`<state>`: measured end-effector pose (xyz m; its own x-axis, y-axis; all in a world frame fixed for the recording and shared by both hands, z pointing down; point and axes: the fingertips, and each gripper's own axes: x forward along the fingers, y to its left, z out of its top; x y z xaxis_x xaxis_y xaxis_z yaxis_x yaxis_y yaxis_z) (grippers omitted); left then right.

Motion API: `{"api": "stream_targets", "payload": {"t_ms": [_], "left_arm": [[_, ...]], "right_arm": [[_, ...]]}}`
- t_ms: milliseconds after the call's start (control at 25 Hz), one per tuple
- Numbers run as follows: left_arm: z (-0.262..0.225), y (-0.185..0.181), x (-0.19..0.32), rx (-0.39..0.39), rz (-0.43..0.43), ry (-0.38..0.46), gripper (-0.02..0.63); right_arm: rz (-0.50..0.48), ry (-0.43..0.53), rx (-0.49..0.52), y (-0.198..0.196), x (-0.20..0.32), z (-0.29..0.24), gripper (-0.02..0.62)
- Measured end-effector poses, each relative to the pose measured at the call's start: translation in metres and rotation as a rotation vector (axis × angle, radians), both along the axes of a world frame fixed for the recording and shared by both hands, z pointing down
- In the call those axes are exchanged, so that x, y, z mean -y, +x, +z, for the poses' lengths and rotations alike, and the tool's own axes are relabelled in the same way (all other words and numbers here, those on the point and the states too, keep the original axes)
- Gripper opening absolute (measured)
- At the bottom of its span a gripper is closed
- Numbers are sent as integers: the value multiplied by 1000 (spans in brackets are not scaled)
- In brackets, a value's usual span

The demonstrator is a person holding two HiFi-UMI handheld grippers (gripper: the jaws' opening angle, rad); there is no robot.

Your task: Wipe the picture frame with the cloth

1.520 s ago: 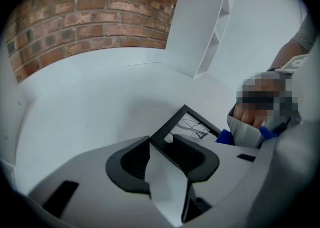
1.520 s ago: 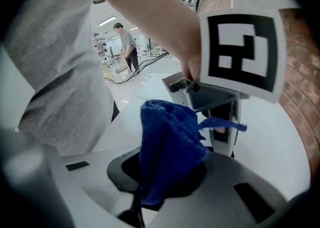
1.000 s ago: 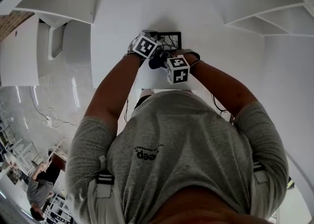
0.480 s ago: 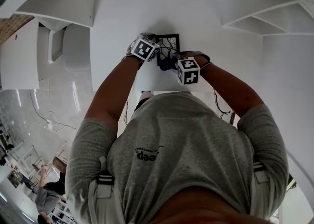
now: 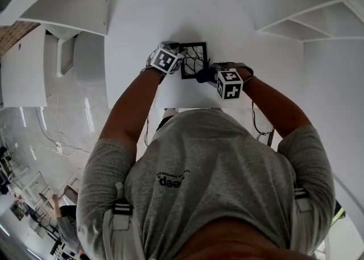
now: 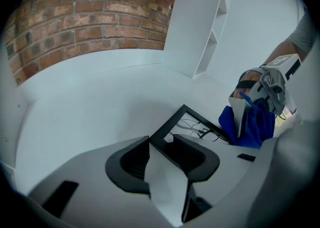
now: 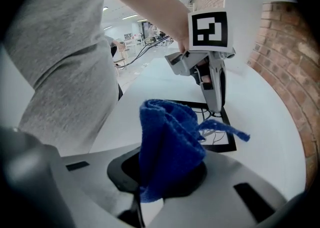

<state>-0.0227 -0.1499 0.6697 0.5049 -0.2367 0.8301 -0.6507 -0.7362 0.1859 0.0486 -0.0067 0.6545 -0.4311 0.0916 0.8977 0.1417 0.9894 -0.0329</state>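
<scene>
A black picture frame (image 5: 193, 58) with a line drawing lies flat on the white table (image 5: 227, 20). My left gripper (image 5: 178, 60) is shut on the frame's left edge; in the left gripper view the frame (image 6: 196, 123) runs out from between the jaws of the left gripper (image 6: 167, 164). My right gripper (image 5: 208, 74) is shut on a bunched blue cloth (image 5: 203, 74) at the frame's near right corner. In the right gripper view the cloth (image 7: 167, 139) stands up from the right gripper (image 7: 165, 174), with the frame (image 7: 222, 139) just beyond. The left gripper (image 7: 212, 72) rests on the frame's far side there.
White shelving (image 5: 318, 8) rises at the right of the table. A white chair (image 5: 85, 54) stands to the left. A brick wall (image 6: 90, 17) backs the table. The person's torso (image 5: 205, 185) fills the near side.
The right gripper and the blue cloth have slid right and toward the person, from over the frame's middle to its near right corner. More of the picture shows. The left gripper has barely moved.
</scene>
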Motion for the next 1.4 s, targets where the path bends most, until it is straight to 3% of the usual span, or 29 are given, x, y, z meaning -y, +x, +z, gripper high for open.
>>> {"api": "stream_targets", "payload": {"t_ms": [840, 1040, 1120, 1400], "left_arm": [[-3, -3, 1, -2, -13, 17, 161], [-15, -7, 3, -28, -42, -14, 158], [-31, -6, 8, -62, -53, 9, 150], [-140, -17, 31, -301, -132, 178, 109]], "right_arm": [[58, 0, -1, 1, 2, 1, 60], [141, 10, 68, -2, 16, -31, 60], [192, 23, 110, 2, 27, -53, 60], [433, 101, 265, 40, 74, -136, 60]]}}
